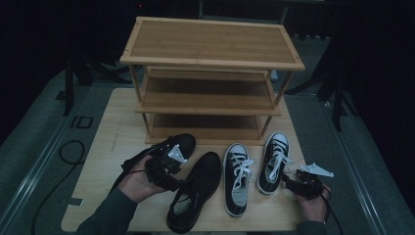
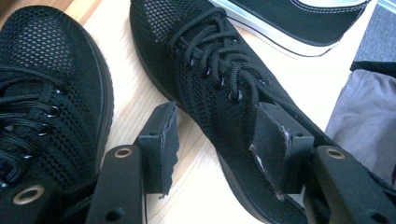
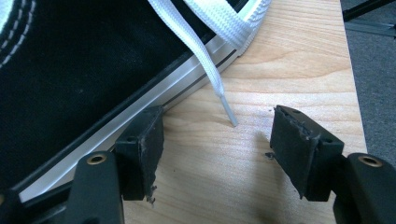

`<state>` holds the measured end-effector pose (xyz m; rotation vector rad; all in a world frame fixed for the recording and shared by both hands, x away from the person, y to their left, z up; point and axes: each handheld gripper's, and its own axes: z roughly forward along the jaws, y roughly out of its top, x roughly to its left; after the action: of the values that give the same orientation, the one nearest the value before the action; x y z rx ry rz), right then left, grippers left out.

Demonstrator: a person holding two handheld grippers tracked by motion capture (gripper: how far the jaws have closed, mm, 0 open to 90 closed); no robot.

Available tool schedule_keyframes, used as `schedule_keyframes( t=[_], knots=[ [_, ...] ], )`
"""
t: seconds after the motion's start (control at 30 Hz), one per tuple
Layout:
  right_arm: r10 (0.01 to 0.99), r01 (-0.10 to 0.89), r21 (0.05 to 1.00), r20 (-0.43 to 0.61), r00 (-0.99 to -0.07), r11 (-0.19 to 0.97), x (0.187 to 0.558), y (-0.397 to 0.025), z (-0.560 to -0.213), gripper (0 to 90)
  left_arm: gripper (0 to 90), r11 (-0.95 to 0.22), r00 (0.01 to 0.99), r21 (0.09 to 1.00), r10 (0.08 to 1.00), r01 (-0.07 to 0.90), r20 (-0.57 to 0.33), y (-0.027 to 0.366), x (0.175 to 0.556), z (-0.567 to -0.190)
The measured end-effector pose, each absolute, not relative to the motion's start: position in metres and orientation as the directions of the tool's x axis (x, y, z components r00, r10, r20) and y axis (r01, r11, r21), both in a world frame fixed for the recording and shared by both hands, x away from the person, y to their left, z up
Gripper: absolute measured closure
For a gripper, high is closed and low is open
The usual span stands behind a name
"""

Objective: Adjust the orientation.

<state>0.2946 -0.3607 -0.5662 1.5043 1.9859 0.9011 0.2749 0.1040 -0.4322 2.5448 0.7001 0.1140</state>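
Two black mesh sneakers lie at the table's left, one (image 1: 169, 144) nearer the rack, the other (image 1: 195, 191) angled toward the front edge. My left gripper (image 1: 169, 171) hangs open between them. In the left gripper view the gripper (image 2: 219, 140) straddles the side of the right mesh sneaker (image 2: 210, 70), with the other sneaker (image 2: 42, 93) at the left. Two black canvas sneakers with white laces (image 1: 237, 178) (image 1: 274, 161) sit to the right. My right gripper (image 1: 291, 181) is open beside the right one. A white lace tip (image 3: 229, 114) lies between the open jaws of the right gripper (image 3: 217, 126), touching neither pad.
A three-tier bamboo shoe rack (image 1: 210, 58) stands at the back of the wooden table (image 1: 112, 122), its shelves bare. A black cable (image 1: 63, 156) trails over the grey floor at the left. The table's right edge (image 3: 348, 70) runs close to my right gripper.
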Motion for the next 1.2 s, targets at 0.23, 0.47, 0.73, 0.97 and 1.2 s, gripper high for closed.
schedule_keyframes(
  t=[0.23, 0.47, 0.73, 0.97, 1.2],
  knots=[
    [0.961, 0.64, 0.748, 0.009, -0.275, 0.176, 0.295, -0.361, -0.566, 34.6, 54.4, -0.751, 0.858, 0.459, 0.51, 0.475, -0.052, 0.095, 0.274, -0.437],
    [0.961, 0.64, 0.748, 0.009, -0.275, 0.176, 0.295, -0.361, -0.566, 34.6, 58.9, -0.762, 0.857, 0.434, 0.513, 0.48, -0.048, 0.087, 0.276, -0.442],
    [0.961, 0.64, 0.748, 0.01, -0.275, 0.175, 0.295, -0.361, -0.566, 34.6, 84.5, -0.769, 0.857, 0.42, 0.513, 0.482, -0.044, 0.085, 0.276, -0.444],
    [0.961, 0.64, 0.748, 0.01, -0.275, 0.175, 0.295, -0.361, -0.566, 34.5, 85.9, -0.741, 0.823, 0.422, 0.567, 0.522, -0.022, 0.098, 0.284, -0.44],
    [0.961, 0.64, 0.748, 0.01, -0.275, 0.176, 0.295, -0.361, -0.566, 34.5, 85.9, -0.723, 0.803, 0.421, 0.595, 0.547, -0.021, 0.112, 0.289, -0.441]
  ],
)
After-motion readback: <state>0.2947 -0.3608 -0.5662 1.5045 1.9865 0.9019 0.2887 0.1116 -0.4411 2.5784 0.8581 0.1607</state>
